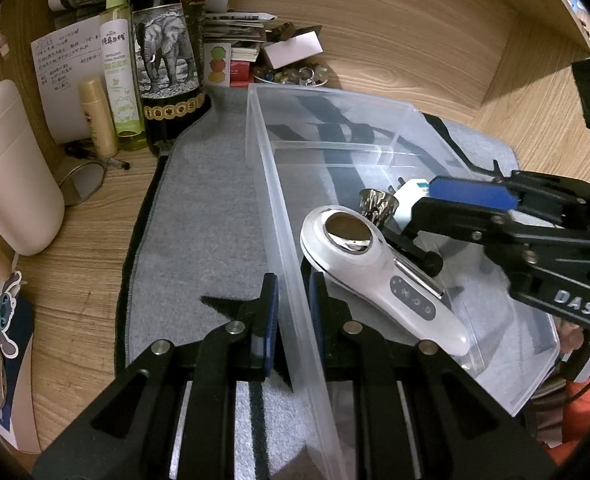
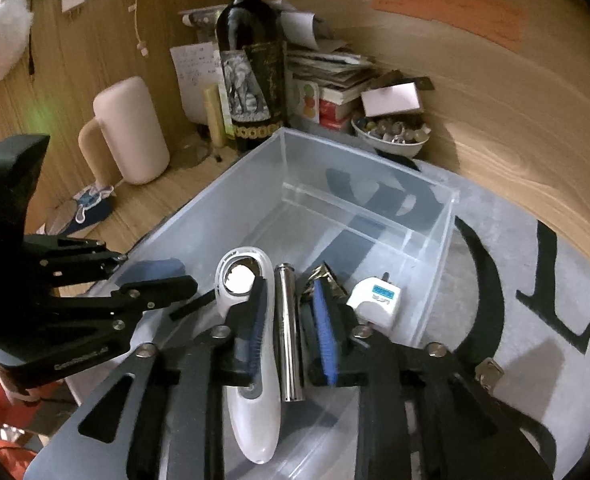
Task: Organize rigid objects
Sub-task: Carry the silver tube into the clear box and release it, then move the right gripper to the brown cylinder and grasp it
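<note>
Bin (image 1: 279,216), clear plastic, sits on a grey mat (image 1: 199,208) on the wooden desk, and it already holds most of what is being tidied. Inside its near compartment lie a white handheld device (image 2: 251,360), a steel cylinder (image 2: 289,332), a crumpled foil piece (image 2: 327,280) and a white plug (image 2: 375,298); the far compartment beyond the divider looks empty.

The left gripper (image 1: 293,308) is clamped on the bin's near wall, one pad outside and one inside, steadying it. The right gripper (image 2: 291,328) hangs over the cylinder with its jaws slightly apart; the cylinder lies between the blue pads, and I see a gap on each side, so it seems let go rather than held. The cylinder lies just beside the device, seemingly resting on the bin floor.

My reading is that this is the release step for the cylinder. The next move calls for lifting the right gripper straight up and clear without nudging the device or rolling the cylinder, then looking for whatever rigid item remains outside the bin. The left grip should hold while that happens.
</note>
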Demonstrator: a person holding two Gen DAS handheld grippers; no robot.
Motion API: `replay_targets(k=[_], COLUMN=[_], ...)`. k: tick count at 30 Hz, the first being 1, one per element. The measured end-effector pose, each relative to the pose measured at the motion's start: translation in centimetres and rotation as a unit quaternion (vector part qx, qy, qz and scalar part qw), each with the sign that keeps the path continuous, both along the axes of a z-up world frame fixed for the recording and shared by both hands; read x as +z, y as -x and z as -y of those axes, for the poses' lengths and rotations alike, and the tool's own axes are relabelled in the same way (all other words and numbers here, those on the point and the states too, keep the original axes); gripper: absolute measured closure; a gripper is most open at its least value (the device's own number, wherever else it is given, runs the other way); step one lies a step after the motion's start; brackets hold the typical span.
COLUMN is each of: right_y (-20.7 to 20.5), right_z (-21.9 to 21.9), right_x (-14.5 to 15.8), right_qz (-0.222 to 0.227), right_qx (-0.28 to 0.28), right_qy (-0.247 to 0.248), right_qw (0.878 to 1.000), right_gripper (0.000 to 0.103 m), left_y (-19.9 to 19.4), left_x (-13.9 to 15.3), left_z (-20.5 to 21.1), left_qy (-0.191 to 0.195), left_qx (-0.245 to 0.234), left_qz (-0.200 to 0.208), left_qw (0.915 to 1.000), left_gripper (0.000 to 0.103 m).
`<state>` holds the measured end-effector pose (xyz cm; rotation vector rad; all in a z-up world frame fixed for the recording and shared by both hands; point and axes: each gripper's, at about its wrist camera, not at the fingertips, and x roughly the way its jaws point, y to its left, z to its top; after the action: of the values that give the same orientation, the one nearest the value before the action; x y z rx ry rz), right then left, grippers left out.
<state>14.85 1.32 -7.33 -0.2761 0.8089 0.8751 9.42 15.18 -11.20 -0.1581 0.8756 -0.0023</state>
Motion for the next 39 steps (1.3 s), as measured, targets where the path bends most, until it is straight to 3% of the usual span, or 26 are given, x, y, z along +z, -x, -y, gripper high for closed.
replay_targets(k=[14, 23, 29, 39], right_y=[0.6, 0.1, -0.7, -1.9], right_z=[5.0, 9.8, 12.2, 14.3], right_x=[4.0, 5.2, 3.1, -3.4], right_qz=[0.062, 0.086, 0.059, -0.019], right_qx=[-0.067, -0.128, -0.158, -0.19], right_qy=[-0.049, -0.058, -0.042, 0.011], right_qw=[0.995, 0.986, 0.985, 0.982], right_gripper=[0.037, 0.036, 0.036, 0.036], left_y=[-0.1, -0.1, -0.1, 0.0], left_x=[0.0, 0.0, 0.0, -0.1], left_z=[0.0, -0.1, 0.0, -0.2], left_qy=[-0.001, -0.001, -0.001, -0.003], left_qx=[0.0, 0.0, 0.0, 0.0], left_qz=[-0.001, -0.001, -0.001, -0.003], left_qw=[1.0, 1.0, 1.0, 1.0], left_gripper=[0.088, 0.088, 0.088, 0.088])
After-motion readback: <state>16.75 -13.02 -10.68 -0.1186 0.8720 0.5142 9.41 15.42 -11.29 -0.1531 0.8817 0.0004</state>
